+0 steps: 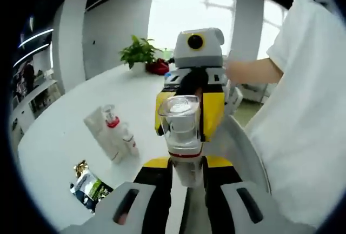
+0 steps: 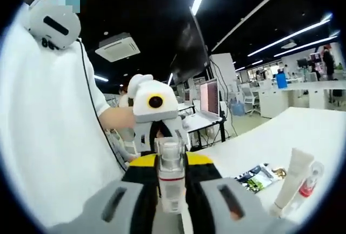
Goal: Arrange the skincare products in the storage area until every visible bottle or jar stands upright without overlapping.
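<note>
Two grippers, left gripper point(image 1: 186, 177) and right gripper point(image 2: 172, 199), apparently both clasp one clear-capped bottle point(image 1: 183, 131); a white tube point(image 2: 290, 180) stands on the table point(image 2: 319, 131) nearby.

Left gripper point(image 1: 184, 177) and facing right gripper point(image 1: 186, 112) both clasp a clear-capped bottle point(image 1: 181, 131) above the white table point(image 1: 70, 136); a tube point(image 1: 102, 131) and red-collared bottle point(image 1: 120, 131) lie mid-table.

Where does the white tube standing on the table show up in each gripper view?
Left gripper view: white tube stands left of centre on the white table, behind the red-collared bottle.
Right gripper view: same tube at lower right.
Shared landmark: the printed sachet lying nearby.
</note>
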